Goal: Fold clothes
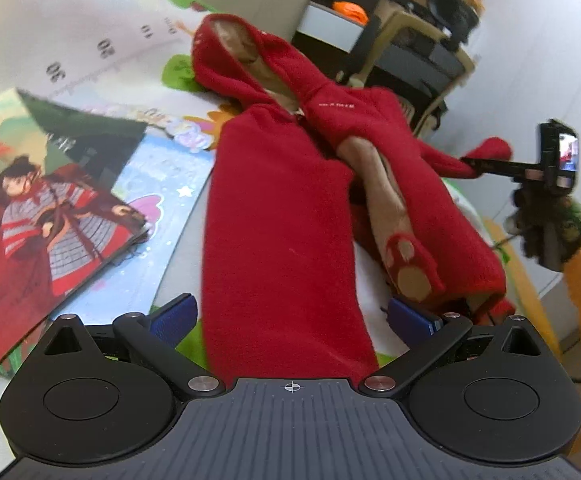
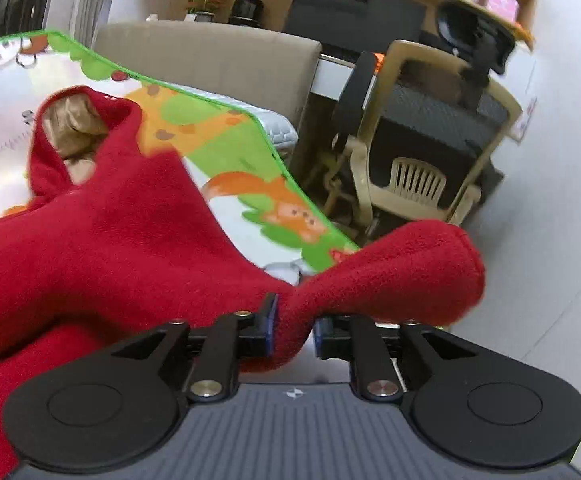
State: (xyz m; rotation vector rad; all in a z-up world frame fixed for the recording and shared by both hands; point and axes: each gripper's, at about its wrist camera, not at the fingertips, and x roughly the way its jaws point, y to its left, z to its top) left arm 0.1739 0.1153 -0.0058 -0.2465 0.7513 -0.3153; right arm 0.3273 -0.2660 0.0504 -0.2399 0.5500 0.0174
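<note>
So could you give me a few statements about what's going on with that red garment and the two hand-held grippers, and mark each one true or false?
1. The right hand-held gripper is pinching part of the red hooded garment. True.
2. The left hand-held gripper is clamped shut on the garment. False: its jaws stand wide apart, with the red fabric lying between them ungripped.
3. The garment has a tan lining inside its hood. True.
4. The garment lies on a bare wooden floor. False: it rests on a colourful cartoon-printed mat.
5. Picture books lie on the mat beside the garment. True.
</note>
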